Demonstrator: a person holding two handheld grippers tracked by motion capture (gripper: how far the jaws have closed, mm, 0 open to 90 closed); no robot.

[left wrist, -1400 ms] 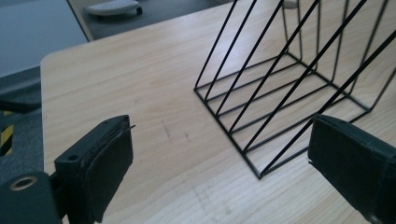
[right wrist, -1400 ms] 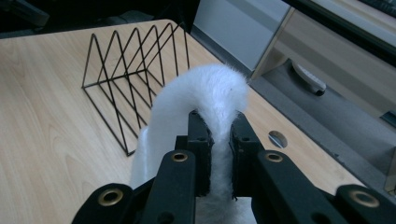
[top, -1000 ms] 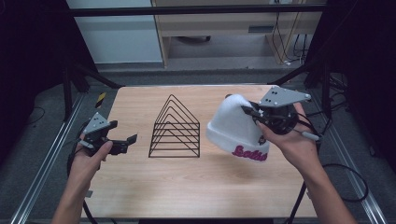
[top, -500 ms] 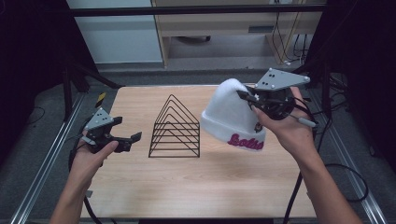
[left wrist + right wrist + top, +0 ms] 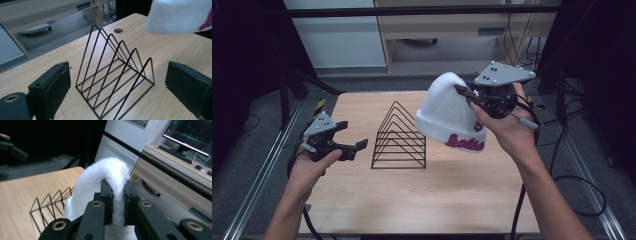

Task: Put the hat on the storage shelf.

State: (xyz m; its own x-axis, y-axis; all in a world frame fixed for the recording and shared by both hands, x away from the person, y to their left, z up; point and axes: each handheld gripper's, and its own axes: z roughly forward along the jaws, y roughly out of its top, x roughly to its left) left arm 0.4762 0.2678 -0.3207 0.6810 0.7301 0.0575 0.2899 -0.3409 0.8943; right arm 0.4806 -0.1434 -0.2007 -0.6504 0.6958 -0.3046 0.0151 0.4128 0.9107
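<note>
Pinching a fold of the white knitted hat point(image 5: 447, 117) near its crown, the right hand-held gripper point(image 5: 464, 93) holds it in the air above the right half of the worktop point(image 5: 437, 200). In the right gripper view the two black jaws are pressed together on the fluffy fabric point(image 5: 112, 180), which bulges up and over them. The hat hangs with its rounded top toward the gripper and its turned-up cuff lowest, the cuff bearing pink lettering point(image 5: 464, 143). Its near edge hangs just beside and above the right end of the black wire rack point(image 5: 399, 137), without touching it as far as the high view shows.

That rack, a row of triangular wire dividers, stands upright near the middle of the wooden worktop. The left hand-held gripper point(image 5: 352, 140) is held to the left of the rack, clear of it, its jaws spread wide with nothing between them. In the left gripper view the rack point(image 5: 117, 82) stands framed between the two open pads, and the hat's cuff point(image 5: 180, 17) shows at the upper right.
</note>
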